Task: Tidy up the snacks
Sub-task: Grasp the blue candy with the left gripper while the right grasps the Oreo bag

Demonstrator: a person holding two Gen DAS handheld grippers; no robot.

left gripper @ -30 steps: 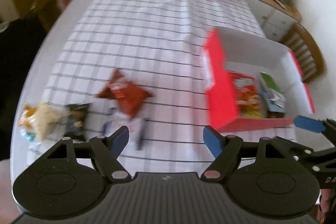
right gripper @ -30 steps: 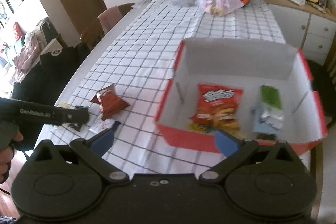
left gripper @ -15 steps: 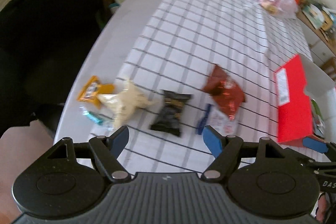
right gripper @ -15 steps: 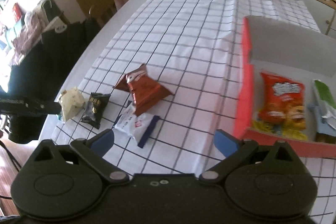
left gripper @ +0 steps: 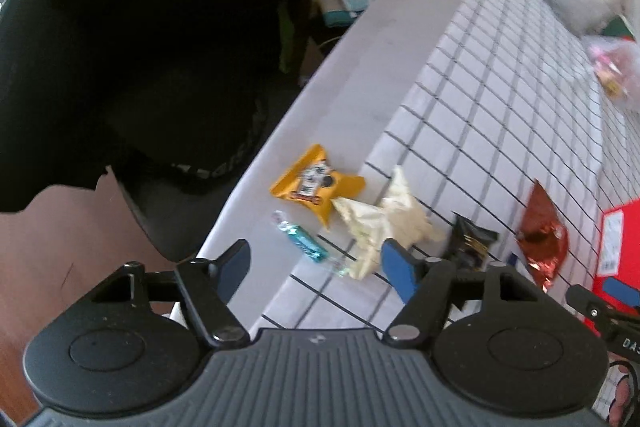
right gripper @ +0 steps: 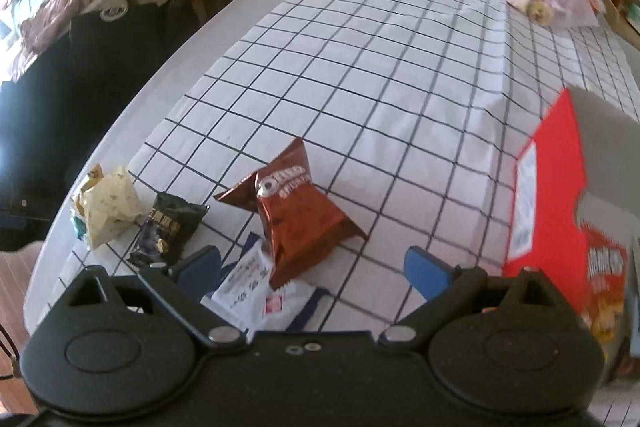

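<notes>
Checked tablecloth (right gripper: 400, 67), snacks now nearer both closing grippers, nothing between.

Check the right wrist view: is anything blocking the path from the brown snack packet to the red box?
Nothing visible does. Only bare checked tablecloth lies between the brown snack packet and the red box. The box's near wall stands upright, so the packet would likely need lifting over it.

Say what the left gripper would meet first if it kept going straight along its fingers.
Probably the small teal candy wrapper, lying between the closing, empty left gripper fingers; the cream packet is just beside it. Depth is unclear.
</notes>
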